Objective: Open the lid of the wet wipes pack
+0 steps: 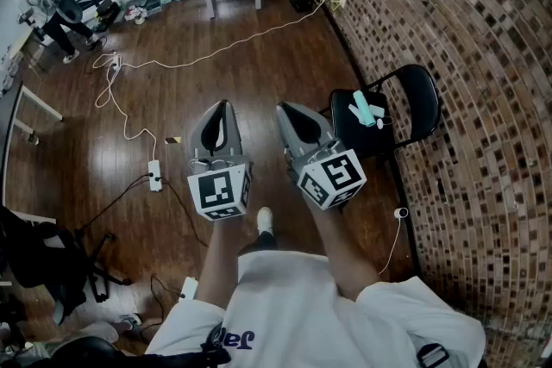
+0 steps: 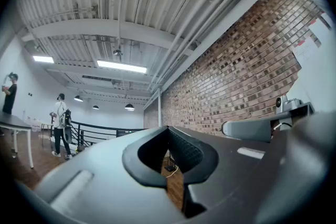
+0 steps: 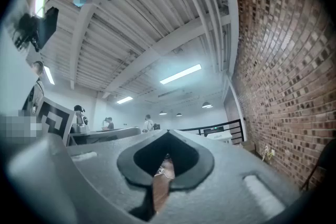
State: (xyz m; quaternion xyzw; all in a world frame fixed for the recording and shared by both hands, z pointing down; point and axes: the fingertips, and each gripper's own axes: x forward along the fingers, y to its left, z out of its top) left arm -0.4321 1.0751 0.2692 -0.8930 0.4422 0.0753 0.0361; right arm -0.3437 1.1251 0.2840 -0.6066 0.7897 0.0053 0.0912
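In the head view, your left gripper and right gripper sit side by side in the middle. Both are squeezed closed and hold nothing. The small teal wet wipes pack lies on the black folding chair, at the right by the red brick wall. Open brown wooden floor lies ahead.

In the left gripper view, the grey fingers meet, with nothing between them.

In the right gripper view, the fingers meet too, empty.

Head view looks down; 2 gripper views share brick wall.
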